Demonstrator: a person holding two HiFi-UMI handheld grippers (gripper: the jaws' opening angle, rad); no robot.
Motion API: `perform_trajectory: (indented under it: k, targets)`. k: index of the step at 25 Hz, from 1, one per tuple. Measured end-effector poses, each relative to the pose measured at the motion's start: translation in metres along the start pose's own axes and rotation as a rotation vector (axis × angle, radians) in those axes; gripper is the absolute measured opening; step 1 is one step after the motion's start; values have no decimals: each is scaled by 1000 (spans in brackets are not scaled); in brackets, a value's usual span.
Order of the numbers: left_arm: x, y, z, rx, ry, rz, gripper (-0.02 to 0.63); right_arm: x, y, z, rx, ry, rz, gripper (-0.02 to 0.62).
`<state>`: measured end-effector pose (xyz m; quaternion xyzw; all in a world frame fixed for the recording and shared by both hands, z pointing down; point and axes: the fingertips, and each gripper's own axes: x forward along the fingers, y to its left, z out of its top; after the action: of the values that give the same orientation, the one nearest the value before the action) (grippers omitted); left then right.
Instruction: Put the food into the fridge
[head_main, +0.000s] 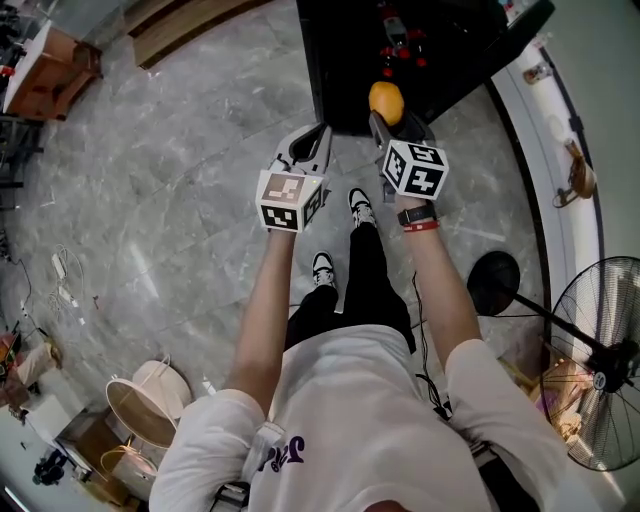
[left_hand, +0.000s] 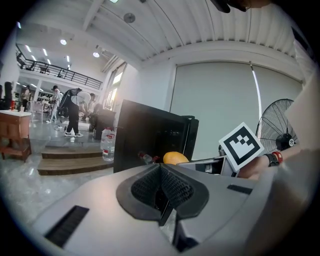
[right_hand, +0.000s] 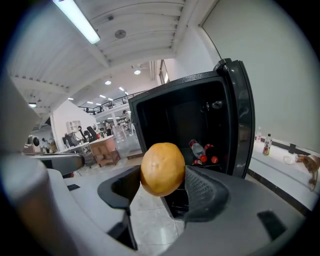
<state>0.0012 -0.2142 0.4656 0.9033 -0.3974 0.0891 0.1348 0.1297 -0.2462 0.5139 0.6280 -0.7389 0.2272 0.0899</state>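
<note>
My right gripper (right_hand: 161, 186) is shut on an orange (right_hand: 162, 168), a round yellow-orange fruit held up in front of the open black fridge (right_hand: 192, 117). In the head view the orange (head_main: 386, 102) sits at the fridge's (head_main: 345, 55) front edge, pinched by the right gripper (head_main: 385, 118). Red-capped bottles (right_hand: 202, 151) lie inside the fridge, whose door (right_hand: 241, 120) stands open to the right. My left gripper (left_hand: 161, 187) is shut with nothing between its pads, held just left of the right gripper (left_hand: 220, 164). The left gripper (head_main: 312, 140) hangs over the floor beside the fridge.
A standing fan (head_main: 605, 360) is at the right by a white wall ledge (head_main: 560, 180). Wooden steps (left_hand: 75, 160) with water jugs (left_hand: 108, 145) lie left of the fridge. People (left_hand: 75, 112) stand far off. A wooden table (head_main: 50, 70) and baskets (head_main: 145, 400) border the marble floor.
</note>
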Motion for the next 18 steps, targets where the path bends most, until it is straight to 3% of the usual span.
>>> perform_trajectory:
  k: [10,18]
  targets:
    - [34,10,-11,-7,13,-24,18,53,-16,-6,-1,36,27,290]
    - [51,21,-24,-60,16,-34,18,87,-20,-19,19,72,50,290]
